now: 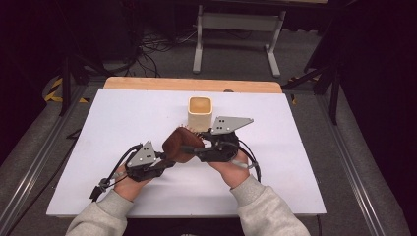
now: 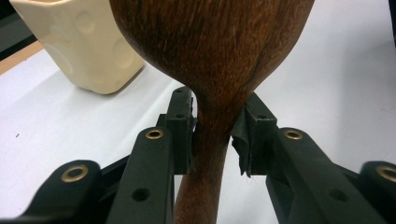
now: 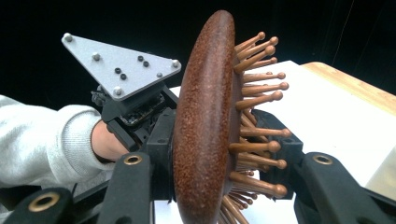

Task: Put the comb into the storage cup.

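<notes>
Overhead, both grippers meet mid-table on a wooden hairbrush (image 1: 181, 144), just before the cream cup (image 1: 200, 112); left gripper (image 1: 164, 160), right gripper (image 1: 196, 147). Left gripper view adds detail: jaws clamped on brush neck, cup beside. Right gripper view: jaws pinch brush head, one on its back, other among the bristles (image 3: 261, 100).

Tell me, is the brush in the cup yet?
Not yet. Done: the brush is lifted off the table. In hand: the left gripper clamps its handle and the right gripper clamps its head. Left: the cup just behind looks empty, so the brush probably goes in next.
</notes>
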